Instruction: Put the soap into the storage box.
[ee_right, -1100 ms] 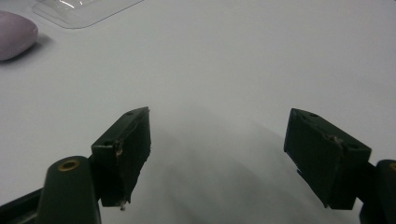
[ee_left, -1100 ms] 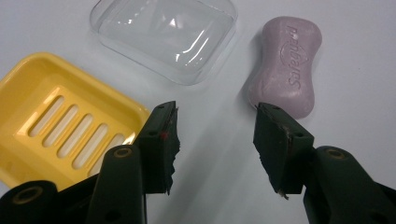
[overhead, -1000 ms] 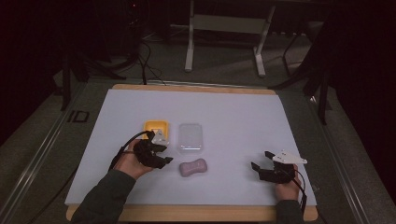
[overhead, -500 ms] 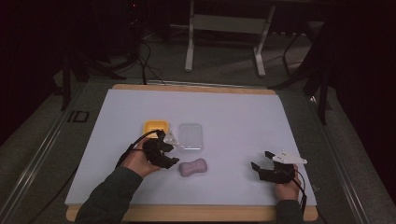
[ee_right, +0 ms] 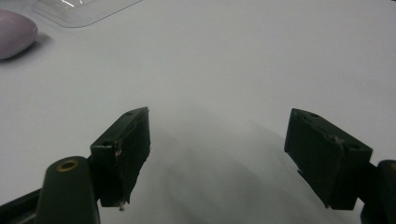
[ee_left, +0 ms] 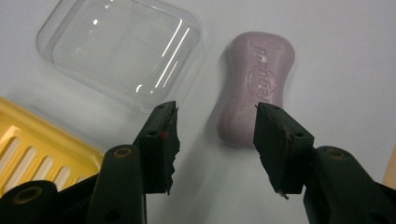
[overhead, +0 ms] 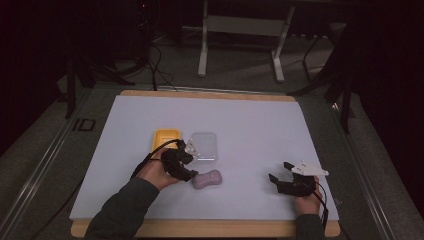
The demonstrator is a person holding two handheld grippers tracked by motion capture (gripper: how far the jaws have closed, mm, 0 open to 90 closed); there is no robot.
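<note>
High view: the left gripper sits near the middle of the white table, just beside the purple soap bar, which lies to its right and slightly nearer the person. The bar's long axis runs roughly across the table, tilted a little. Behind the gripper stand 2 more things: a yellow soap dish and a clear plastic lid, side by side. The right gripper rests well apart, near the table's right front corner, so the left hand is plainly the nearer to the soap.

Left gripper view: the 2 black jaws stand partly apart with nothing between the pads; only bare table shows in the gap. The soap bar lies just ahead and toward the right-hand jaw, whose tip overlaps the bar's near end in this picture; whether it touches I cannot tell. The bar's long axis points almost along the gripper's line of sight, so the jaws would close across its narrow waist once shifted a little toward that side. The clear plastic lid lies ahead on the other side, the yellow soap dish nearer.

Right gripper view: the jaws stand wide apart over bare table, holding nothing. The soap bar and an edge of the lid lie far off.
</note>
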